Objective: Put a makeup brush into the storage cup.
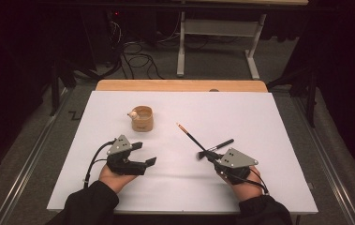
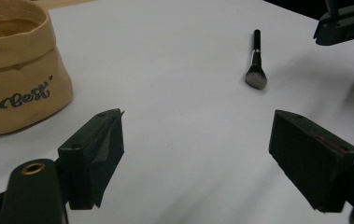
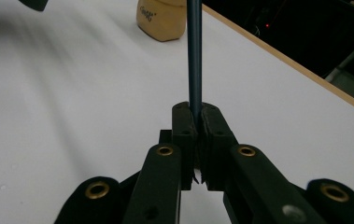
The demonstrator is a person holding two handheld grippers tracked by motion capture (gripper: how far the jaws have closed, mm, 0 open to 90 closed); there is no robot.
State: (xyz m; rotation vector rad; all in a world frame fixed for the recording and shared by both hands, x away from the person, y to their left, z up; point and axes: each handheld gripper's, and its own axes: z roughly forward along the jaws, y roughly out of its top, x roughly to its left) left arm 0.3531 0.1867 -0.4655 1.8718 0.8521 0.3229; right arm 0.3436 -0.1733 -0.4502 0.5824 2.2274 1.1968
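Right claw [image 1: 211, 158] with pencil [image 1: 190, 136], table edge [image 1: 184, 209] near.

A big white sheet [image 1: 259, 117] covers the brown wooden table [image 1: 180, 85]. A small tan cloth bag [image 1: 142, 118] stands on the sheet. A black makeup brush [image 1: 217, 147] lies on it too, well apart from the bag.

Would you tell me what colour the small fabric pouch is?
Tan pouch with dark lettering, clearest in the left gripper view.

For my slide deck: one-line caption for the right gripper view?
Right hand-held gripper clamped on a thin dark brush handle, tan fabric pouch beyond on the white table.
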